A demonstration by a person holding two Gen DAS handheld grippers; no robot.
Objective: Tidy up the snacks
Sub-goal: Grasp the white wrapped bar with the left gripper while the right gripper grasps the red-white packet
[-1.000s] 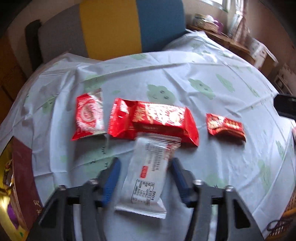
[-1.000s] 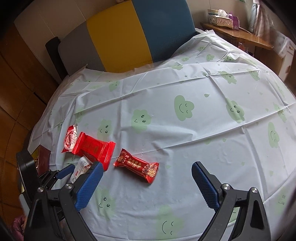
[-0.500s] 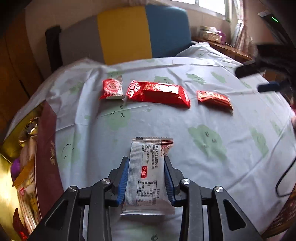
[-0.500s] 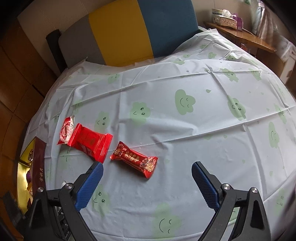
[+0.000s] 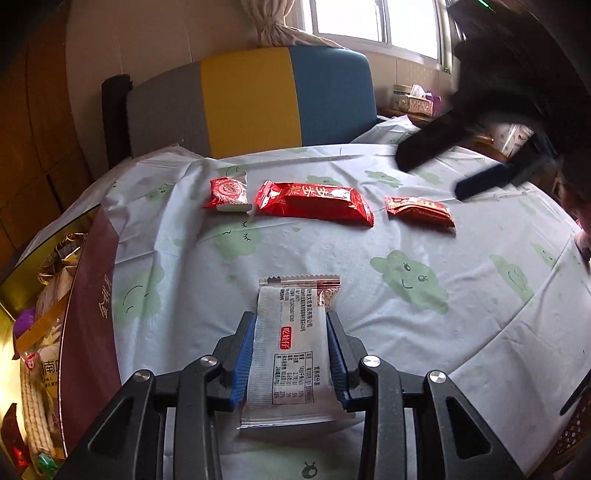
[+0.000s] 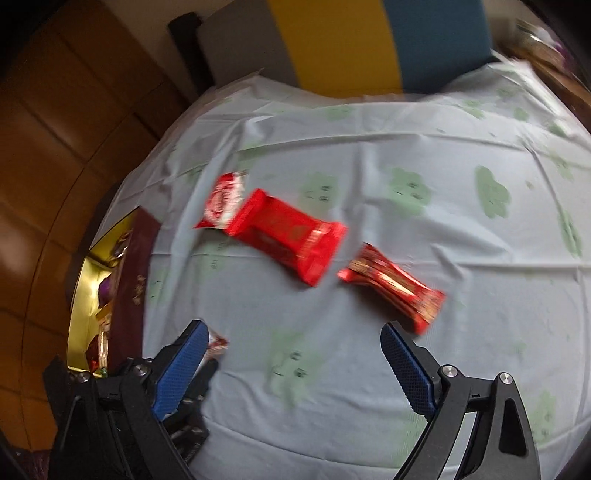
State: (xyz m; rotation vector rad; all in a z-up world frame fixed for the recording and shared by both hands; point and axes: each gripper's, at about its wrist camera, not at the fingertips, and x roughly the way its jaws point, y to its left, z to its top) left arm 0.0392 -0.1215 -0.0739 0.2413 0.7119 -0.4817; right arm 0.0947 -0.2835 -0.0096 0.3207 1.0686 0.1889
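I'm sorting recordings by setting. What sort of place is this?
Probably a home dining room: a round table under a pale cloud-print tablecloth, a grey, yellow and blue upholstered chair, and a curtained window.

Left gripper point(image 5: 291, 350) tilted downward, blue pads point(image 5: 243, 363) clamped on both long edges of a white snack packet point(image 5: 290, 350). Right gripper point(image 6: 295, 365) spread wide (nothing between), angled steeply down.

Home dining room: clothed table point(image 5: 406, 332), cushioned chair point(image 5: 251, 107), curtained window point(image 5: 369, 18).
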